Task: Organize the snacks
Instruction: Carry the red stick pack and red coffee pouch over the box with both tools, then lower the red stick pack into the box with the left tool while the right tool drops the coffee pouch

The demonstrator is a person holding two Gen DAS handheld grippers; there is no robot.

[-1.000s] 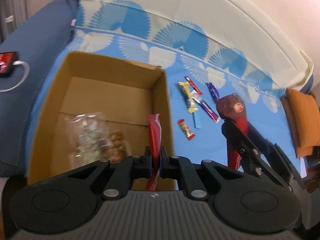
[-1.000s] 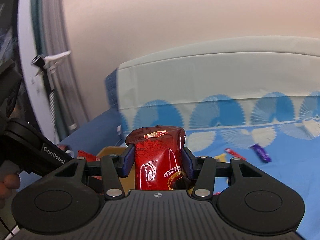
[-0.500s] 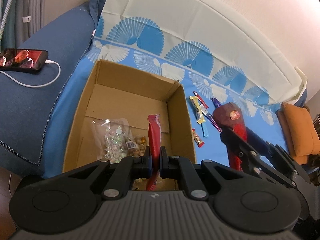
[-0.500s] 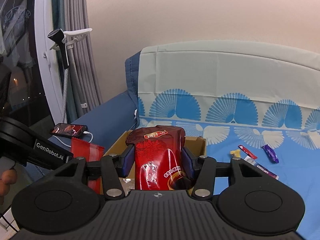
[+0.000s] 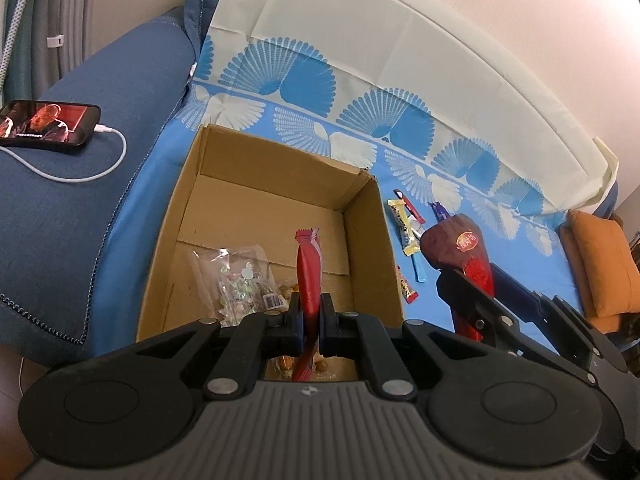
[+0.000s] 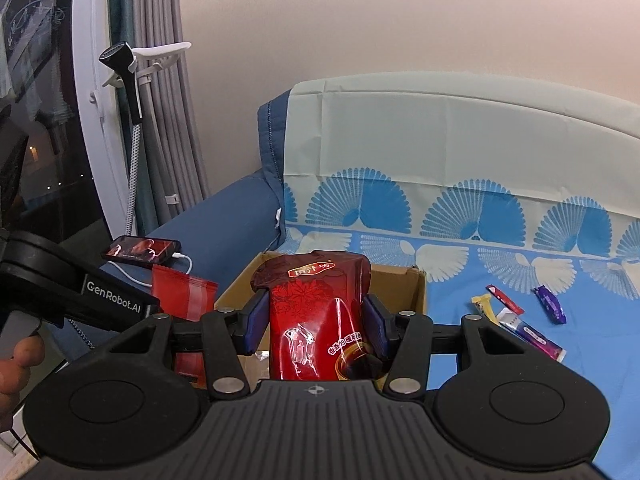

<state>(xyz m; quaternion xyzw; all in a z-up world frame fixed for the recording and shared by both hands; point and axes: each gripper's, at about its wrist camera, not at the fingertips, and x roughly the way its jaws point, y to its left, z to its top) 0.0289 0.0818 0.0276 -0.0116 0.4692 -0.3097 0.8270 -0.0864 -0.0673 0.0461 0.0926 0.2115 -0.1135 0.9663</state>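
My left gripper (image 5: 309, 312) is shut on a flat red snack packet (image 5: 308, 268), held edge-on above the open cardboard box (image 5: 372, 240). The packet also shows in the right wrist view (image 6: 184, 296). In the box lies a clear bag of small sweets (image 5: 236, 280) and some nuts. My right gripper (image 6: 316, 320) is shut on a dark red pouch (image 6: 316, 316), held up to the right of the box (image 6: 404, 280); the pouch also shows in the left wrist view (image 5: 460, 248). Several small snack bars (image 5: 408, 224) lie on the blue cloth right of the box.
A phone (image 5: 44, 124) on a white cable lies on the blue sofa arm, left of the box. An orange cushion (image 5: 600, 272) sits at the far right. A steamer handle (image 6: 124, 64) hangs by the curtain. The fan-patterned cloth (image 6: 480, 272) covers the seat.
Both grippers have pulled up and back from the box, each keeping its packet. The view now takes in more of the sofa arm, the phone and the curtain.
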